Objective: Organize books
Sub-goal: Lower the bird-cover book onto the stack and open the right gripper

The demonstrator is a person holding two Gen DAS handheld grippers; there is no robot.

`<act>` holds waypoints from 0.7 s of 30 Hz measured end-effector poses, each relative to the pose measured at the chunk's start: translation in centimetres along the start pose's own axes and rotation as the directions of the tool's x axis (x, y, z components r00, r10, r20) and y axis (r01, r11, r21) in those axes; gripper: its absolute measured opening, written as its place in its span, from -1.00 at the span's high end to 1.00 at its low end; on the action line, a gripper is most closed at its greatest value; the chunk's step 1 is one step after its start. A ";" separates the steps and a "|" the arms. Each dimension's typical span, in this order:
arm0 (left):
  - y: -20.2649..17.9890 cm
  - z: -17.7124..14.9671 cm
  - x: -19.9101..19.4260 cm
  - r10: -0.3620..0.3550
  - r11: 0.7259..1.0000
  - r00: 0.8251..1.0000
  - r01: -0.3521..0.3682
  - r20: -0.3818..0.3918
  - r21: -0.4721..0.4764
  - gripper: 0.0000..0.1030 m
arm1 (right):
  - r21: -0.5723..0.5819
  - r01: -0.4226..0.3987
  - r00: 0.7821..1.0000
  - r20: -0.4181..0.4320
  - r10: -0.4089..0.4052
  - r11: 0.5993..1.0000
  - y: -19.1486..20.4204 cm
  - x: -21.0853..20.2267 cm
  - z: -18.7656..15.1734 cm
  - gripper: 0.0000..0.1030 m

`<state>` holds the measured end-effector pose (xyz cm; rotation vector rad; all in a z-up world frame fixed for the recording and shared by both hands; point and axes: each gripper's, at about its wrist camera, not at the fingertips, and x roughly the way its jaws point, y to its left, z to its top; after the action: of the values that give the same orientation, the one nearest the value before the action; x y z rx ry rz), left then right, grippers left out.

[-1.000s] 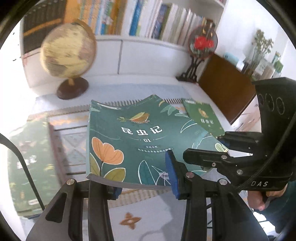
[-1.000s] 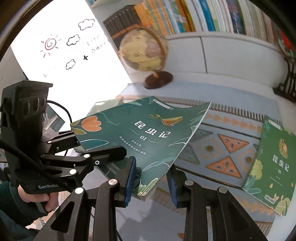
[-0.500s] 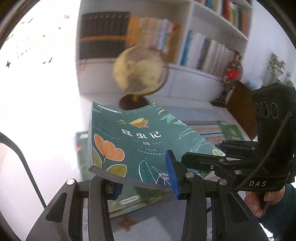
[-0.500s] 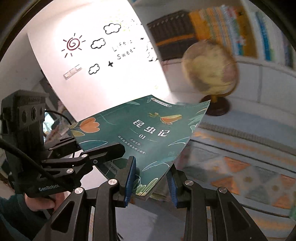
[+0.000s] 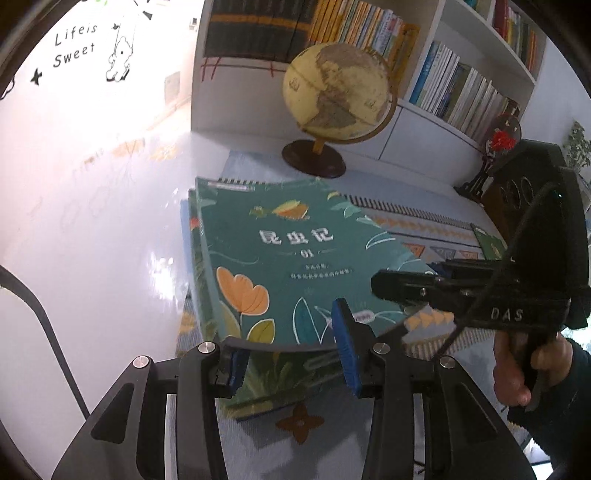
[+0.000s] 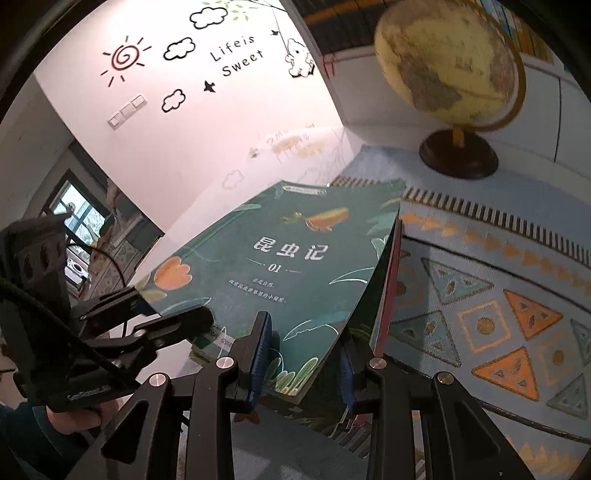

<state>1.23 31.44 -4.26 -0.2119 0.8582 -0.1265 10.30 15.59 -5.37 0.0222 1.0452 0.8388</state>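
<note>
Room: white wall with sun, cloud and "Life is Sweet" decals, a bookshelf (image 5: 369, 33) packed with upright books
Surface: glossy white floor, with a blue patterned rug (image 6: 498, 295) carrying orange triangles
Globe: globe (image 5: 338, 92) on a dark round base, near the far rug edge
Change: 1 second ago the green book (image 5: 288, 258) hung over open rug beside a second green copy; the pair of claws has since swung it left, and it now hovers over the stack (image 5: 266, 387) of matching green books at the rug's left edge
Meaning: transport looks nearly finished; lowering and squaring the edges likely remain
Left claw: left claw (image 5: 291, 363) clenched on the book's near edge
Right claw: right claw (image 6: 304, 360) gripping the near right corner, cover sagging between them
</note>
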 end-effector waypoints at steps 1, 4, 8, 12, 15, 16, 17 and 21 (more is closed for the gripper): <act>0.1 -0.2 0.1 0.000 1.000 1.000 0.000 -0.008 -0.005 0.25 | -0.001 0.001 1.000 -0.005 -0.001 1.000 0.1 0.1 -0.2 0.39; 0.3 -0.9 0.2 0.004 1.000 1.000 -0.004 -0.021 -0.013 0.25 | -0.008 0.006 1.000 -0.027 -0.006 1.000 0.3 0.9 -0.6 0.39; 0.2 -2.0 0.2 0.014 1.000 0.999 -0.014 -0.044 -0.017 0.25 | -0.002 0.003 0.998 -0.062 -0.004 1.000 0.0 2.1 -0.8 0.38; 0.4 -3.5 0.0 0.038 0.998 0.995 -0.042 -0.091 -0.046 0.23 | 0.029 0.010 0.996 -0.086 -0.008 1.000 -0.4 2.0 -1.1 0.37; 1.1 -4.9 -0.8 0.051 0.993 0.991 -0.063 -0.124 -0.099 0.21 | 0.093 -0.013 0.995 -0.101 0.023 0.996 -1.1 1.4 -1.4 0.07; 1.2 -5.5 -1.3 0.055 0.992 0.991 -0.068 -0.124 -0.107 0.13 | 0.112 -0.008 0.995 -0.097 0.019 0.994 -1.2 0.9 -1.6 -0.15; 1.1 -6.1 -1.9 0.065 0.990 0.991 -0.079 -0.119 -0.114 0.09 | 0.120 0.010 0.996 -0.094 0.001 0.993 -1.3 0.3 -1.9 -0.26; -0.5 -8.0 -4.3 0.098 0.986 0.989 -0.111 -0.107 -0.128 0.09 | 0.156 0.015 0.997 -0.073 -0.003 0.988 -2.0 -2.4 -4.3 -0.27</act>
<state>-7.65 30.68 -6.02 -0.2872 0.9776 0.0191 7.63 11.17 -6.63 0.1208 1.1770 0.7522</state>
